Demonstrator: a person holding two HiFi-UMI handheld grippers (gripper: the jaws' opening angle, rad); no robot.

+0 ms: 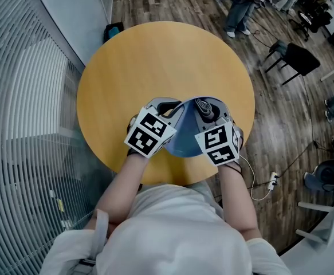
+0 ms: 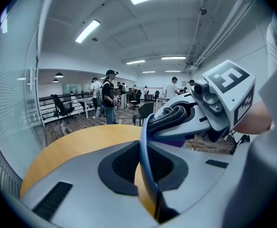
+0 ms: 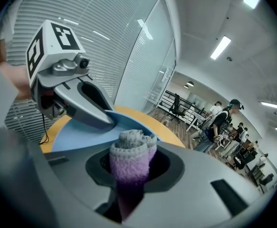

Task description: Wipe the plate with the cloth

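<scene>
My left gripper (image 2: 145,175) is pinched narrow on the left rim of the blue plate (image 3: 83,136). It holds the plate tilted above the near side of the round wooden table (image 1: 155,62). My right gripper (image 3: 128,175) is closed on a folded cloth (image 3: 131,151), a nubby knit that runs from purple to grey, with the roll sticking out past the jaws. The plate's smooth, shallow face lies just left of that roll, and the roll seems to touch it near the far rim. I judge the wipe should sweep left and toward me.
</scene>
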